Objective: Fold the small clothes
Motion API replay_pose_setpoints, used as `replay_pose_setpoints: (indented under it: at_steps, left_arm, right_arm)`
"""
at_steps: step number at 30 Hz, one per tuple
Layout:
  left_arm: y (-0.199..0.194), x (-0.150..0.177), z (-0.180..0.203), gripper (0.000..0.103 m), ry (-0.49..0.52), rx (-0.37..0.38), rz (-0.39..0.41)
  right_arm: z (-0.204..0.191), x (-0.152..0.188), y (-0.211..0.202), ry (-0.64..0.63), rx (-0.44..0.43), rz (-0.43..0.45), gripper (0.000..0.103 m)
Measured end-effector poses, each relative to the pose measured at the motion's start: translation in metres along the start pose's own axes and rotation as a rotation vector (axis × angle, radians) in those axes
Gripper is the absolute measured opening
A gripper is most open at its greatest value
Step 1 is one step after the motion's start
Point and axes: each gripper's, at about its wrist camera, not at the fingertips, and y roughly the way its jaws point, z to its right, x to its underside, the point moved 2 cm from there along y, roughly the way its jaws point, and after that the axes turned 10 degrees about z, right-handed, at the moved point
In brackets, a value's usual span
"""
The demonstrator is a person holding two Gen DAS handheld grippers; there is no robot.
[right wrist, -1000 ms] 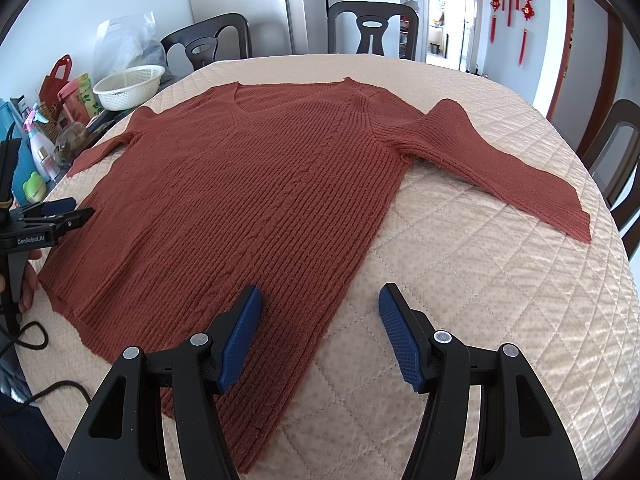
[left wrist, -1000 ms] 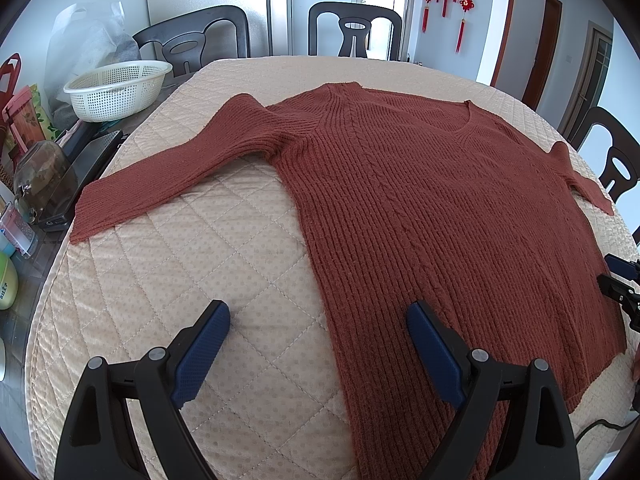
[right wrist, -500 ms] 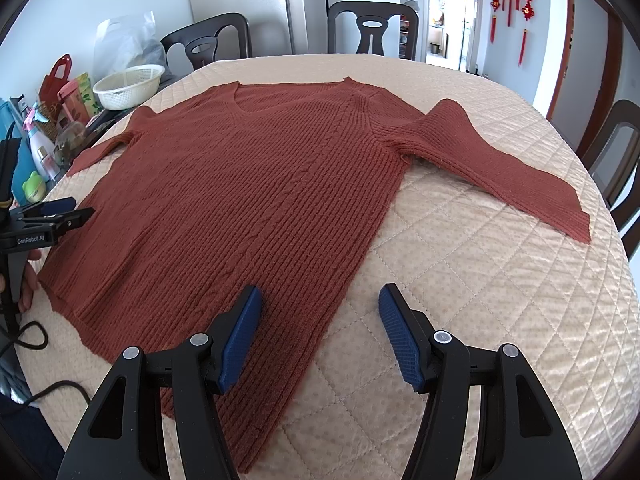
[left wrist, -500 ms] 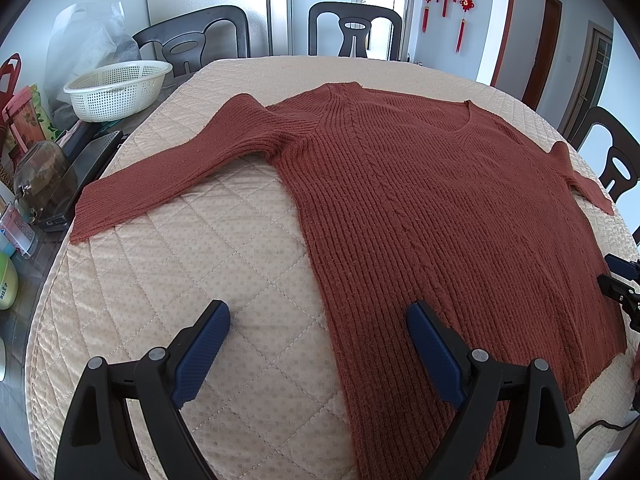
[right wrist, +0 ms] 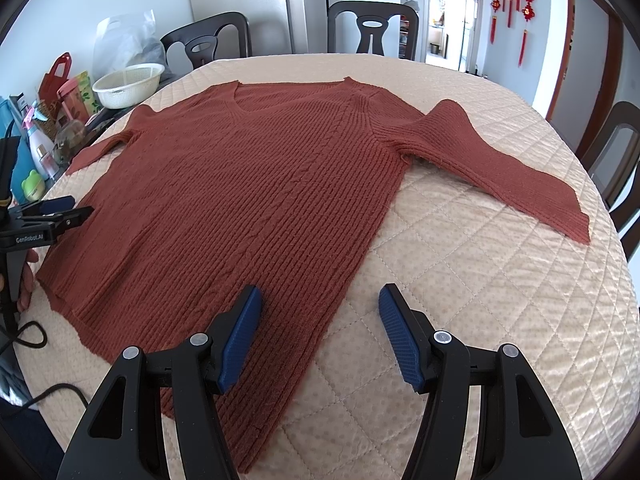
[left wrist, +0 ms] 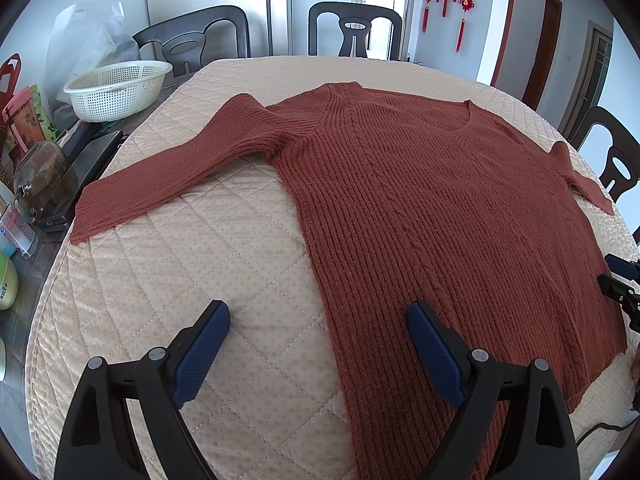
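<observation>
A rust-red knitted sweater (left wrist: 432, 208) lies spread flat on the beige quilted table (left wrist: 168, 280), both sleeves stretched out; it also shows in the right wrist view (right wrist: 256, 200). My left gripper (left wrist: 318, 312) is open and empty, hovering over the sweater's left side edge near the hem. My right gripper (right wrist: 320, 300) is open and empty over the sweater's right side edge. The left gripper also shows at the left edge of the right wrist view (right wrist: 52, 216).
A white perforated basket (left wrist: 116, 88), a jar (left wrist: 44, 180), bottles and bags crowd the table's left side. Dark chairs (left wrist: 354, 28) stand around the table. A black cable (right wrist: 28, 332) lies at the near left edge.
</observation>
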Motion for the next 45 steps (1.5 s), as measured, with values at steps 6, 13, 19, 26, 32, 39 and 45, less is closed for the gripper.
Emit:
replay_pose_setpoints:
  at_steps: [6, 13, 19, 26, 32, 39, 45]
  left_arm:
    - [0.0000, 0.0000, 0.0000, 0.092, -0.001, 0.001, 0.000]
    - [0.0000, 0.0000, -0.0001, 0.092, 0.000, 0.000, 0.000]
    - [0.0000, 0.0000, 0.0000, 0.092, 0.000, 0.000, 0.000]
    - [0.0000, 0.0000, 0.0000, 0.092, 0.000, 0.000, 0.000]
    - [0.0000, 0.0000, 0.0001, 0.092, -0.001, 0.001, 0.000]
    - [0.0000, -0.0002, -0.0004, 0.091, -0.006, 0.003, -0.002]
    - [-0.0076, -0.0046, -0.0056, 0.089, -0.030, 0.025, 0.006]
  right_arm:
    - [-0.0002, 0.0001, 0.0001, 0.000, -0.001, -0.001, 0.062]
    - [-0.0001, 0.0020, 0.0005, -0.004, 0.010, -0.003, 0.062]
    - [-0.0005, 0.0029, 0.0009, -0.001, 0.010, -0.002, 0.062]
    - [-0.0009, 0.0023, 0.0010, -0.003, 0.011, -0.002, 0.062]
    - [-0.0014, 0.0026, 0.0016, -0.003, 0.012, -0.003, 0.062]
    - [-0.0006, 0.0008, 0.0005, 0.001, 0.027, -0.025, 0.062]
    - [-0.0027, -0.0045, -0.0056, -0.011, 0.016, -0.018, 0.062]
